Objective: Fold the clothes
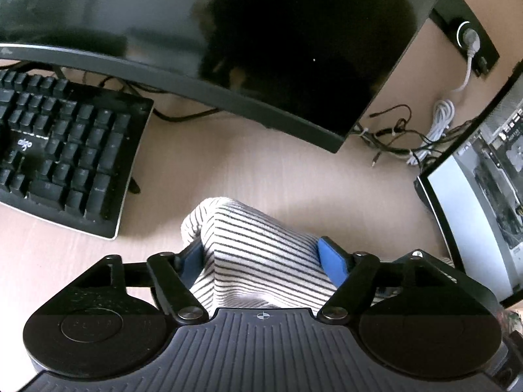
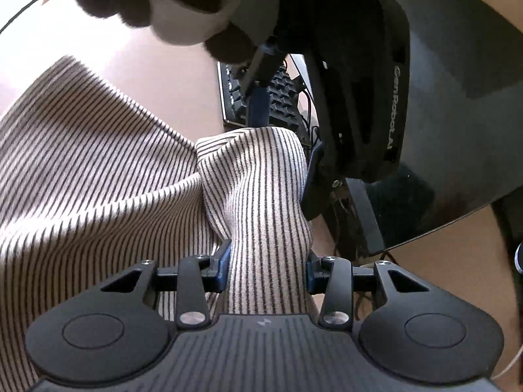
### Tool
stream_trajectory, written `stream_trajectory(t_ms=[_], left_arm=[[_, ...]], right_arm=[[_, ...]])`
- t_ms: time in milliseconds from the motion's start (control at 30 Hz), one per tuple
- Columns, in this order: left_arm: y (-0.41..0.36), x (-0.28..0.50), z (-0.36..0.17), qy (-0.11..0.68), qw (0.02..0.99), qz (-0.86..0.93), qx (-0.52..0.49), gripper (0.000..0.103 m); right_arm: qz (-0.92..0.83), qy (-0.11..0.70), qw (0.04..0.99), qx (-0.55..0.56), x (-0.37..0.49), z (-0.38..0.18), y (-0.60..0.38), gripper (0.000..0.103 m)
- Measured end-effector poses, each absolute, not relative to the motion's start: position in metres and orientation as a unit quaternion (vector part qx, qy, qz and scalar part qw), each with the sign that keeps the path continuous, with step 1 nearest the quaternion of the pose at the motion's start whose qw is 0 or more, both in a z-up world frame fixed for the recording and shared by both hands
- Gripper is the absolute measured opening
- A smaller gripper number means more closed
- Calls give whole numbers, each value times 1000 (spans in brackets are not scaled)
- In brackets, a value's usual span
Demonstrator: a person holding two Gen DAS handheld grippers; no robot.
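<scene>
The right gripper (image 2: 266, 269) squeezes a bunched fold of the striped cloth (image 2: 98, 176). The left gripper (image 1: 261, 259) stands wide around another hump of it, without pinching, and its black shell (image 2: 390, 111) reads "GenRobot.AI". The cloth lies on the desk (image 1: 261, 170). The keyboard (image 1: 62, 150) says "aigo".

"aigo" on the keyboard (image 1: 59, 150) — "GenRobot.AI" on the left gripper (image 2: 284, 150).
</scene>
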State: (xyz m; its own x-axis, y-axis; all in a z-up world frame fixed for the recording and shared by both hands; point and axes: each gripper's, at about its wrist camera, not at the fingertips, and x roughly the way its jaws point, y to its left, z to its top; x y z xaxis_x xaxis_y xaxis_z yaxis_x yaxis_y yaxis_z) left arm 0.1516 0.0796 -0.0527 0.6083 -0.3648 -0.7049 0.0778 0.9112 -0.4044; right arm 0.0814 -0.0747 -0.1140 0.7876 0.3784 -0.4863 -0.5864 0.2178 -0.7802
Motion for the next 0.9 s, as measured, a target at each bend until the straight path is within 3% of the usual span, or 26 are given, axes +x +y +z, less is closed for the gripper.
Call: stream_trajectory(t_ms=[167, 300, 533, 633, 767, 900], left_arm=[[73, 145, -54, 422, 887, -136, -127, 71], [77, 142, -55, 424, 885, -144, -130, 71], [79, 140, -59, 425, 882, -150, -137, 71], [80, 139, -60, 424, 882, -152, -140, 71], [80, 138, -61, 424, 882, -153, -140, 71], [79, 135, -60, 423, 883, -152, -135, 71]], right_arm=[[310, 100, 767, -553, 80, -113, -80, 43], [320, 170, 789, -496, 86, -85, -95, 48], [241, 286, 882, -286, 103, -21, -169, 53], [160, 328, 918, -154, 120, 4, -210, 64], [104, 416, 900, 72, 135, -5, -253, 70], [93, 463, 869, 148, 127, -38, -252, 71]])
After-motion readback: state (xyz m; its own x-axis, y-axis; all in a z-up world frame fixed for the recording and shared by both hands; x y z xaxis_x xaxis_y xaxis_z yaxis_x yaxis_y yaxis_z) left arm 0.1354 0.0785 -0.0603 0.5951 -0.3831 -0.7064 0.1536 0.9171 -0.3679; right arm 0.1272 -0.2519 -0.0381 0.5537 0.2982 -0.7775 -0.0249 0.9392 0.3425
